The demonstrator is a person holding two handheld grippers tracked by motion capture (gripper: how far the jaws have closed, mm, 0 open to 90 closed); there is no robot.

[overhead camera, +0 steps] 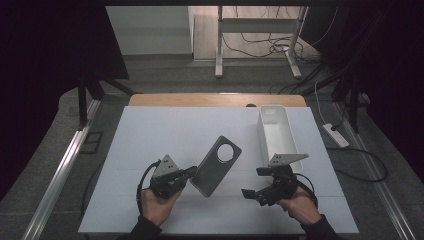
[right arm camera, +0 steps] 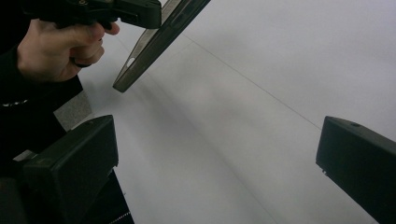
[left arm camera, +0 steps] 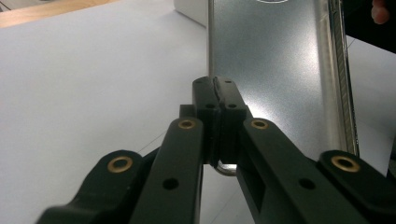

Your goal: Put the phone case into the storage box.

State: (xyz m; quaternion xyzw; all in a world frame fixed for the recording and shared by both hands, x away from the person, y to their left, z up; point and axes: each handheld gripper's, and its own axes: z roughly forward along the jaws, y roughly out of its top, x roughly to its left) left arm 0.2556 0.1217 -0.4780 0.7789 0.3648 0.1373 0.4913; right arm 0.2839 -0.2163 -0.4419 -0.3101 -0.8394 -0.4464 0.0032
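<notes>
A grey phone case (overhead camera: 216, 166) with a round camera hole is held tilted above the white table. My left gripper (overhead camera: 191, 173) is shut on its left edge. In the left gripper view the black jaws meet on the case's thin rim, and the case's shiny inner face (left arm camera: 271, 60) rises behind my left gripper (left arm camera: 218, 91). My right gripper (overhead camera: 253, 182) stands open to the right of the case, apart from it, with nothing between its fingers. The right gripper view has my right gripper (right arm camera: 217, 158) with its jaws wide over bare table, and the case's lower corner (right arm camera: 140, 60) hanging at the upper left.
A long white bin (overhead camera: 287, 150) stands at the right of the white table top (overhead camera: 175, 130), close behind my right gripper. A wooden strip (overhead camera: 215, 100) edges the far side. Cables and a desk frame (overhead camera: 260, 40) lie on the floor beyond.
</notes>
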